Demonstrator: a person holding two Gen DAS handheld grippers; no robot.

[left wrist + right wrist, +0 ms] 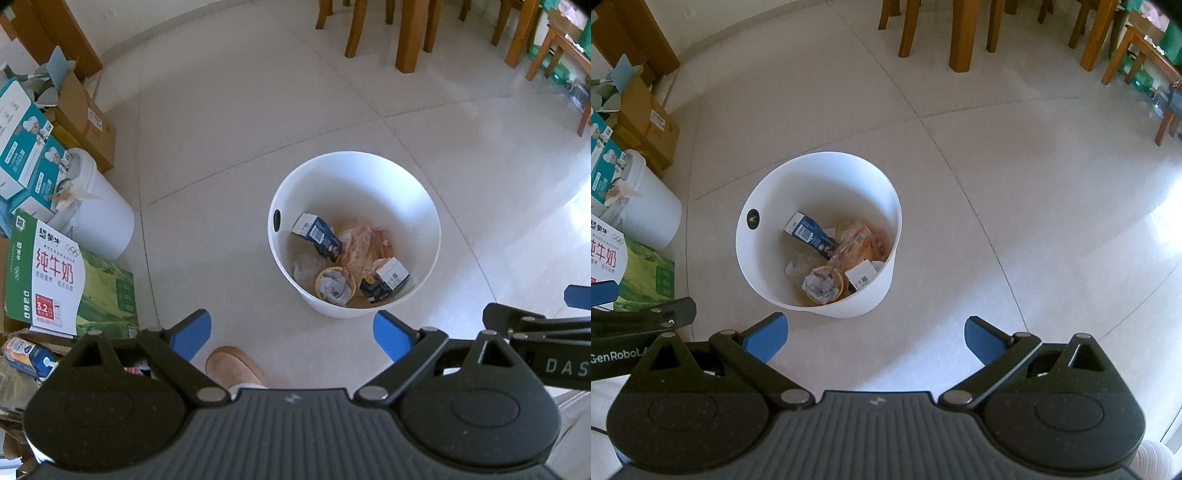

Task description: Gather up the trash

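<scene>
A white round bin [424, 206] [764, 206] stands on the tiled floor. Inside lie two dark blue cartons [317, 234] [809, 230], an orange plastic wrapper [360, 245] [857, 240], a yellow cup stuffed with crumpled paper [334, 286] [823, 284] and a clear bag [306, 267]. My left gripper [291, 338] hangs open and empty above the floor, just short of the bin. My right gripper [875, 338] is also open and empty, with the bin ahead and to its left. Each gripper shows at the edge of the other's view.
At the left are a white lidded bucket [96, 218] [646, 214], a green milk case [70, 284], teal boxes [22, 147] and cardboard boxes [88, 122]. A person's tan shoe [236, 365] is below the left gripper. Wooden table and chair legs [410, 33] [964, 33] stand at the back.
</scene>
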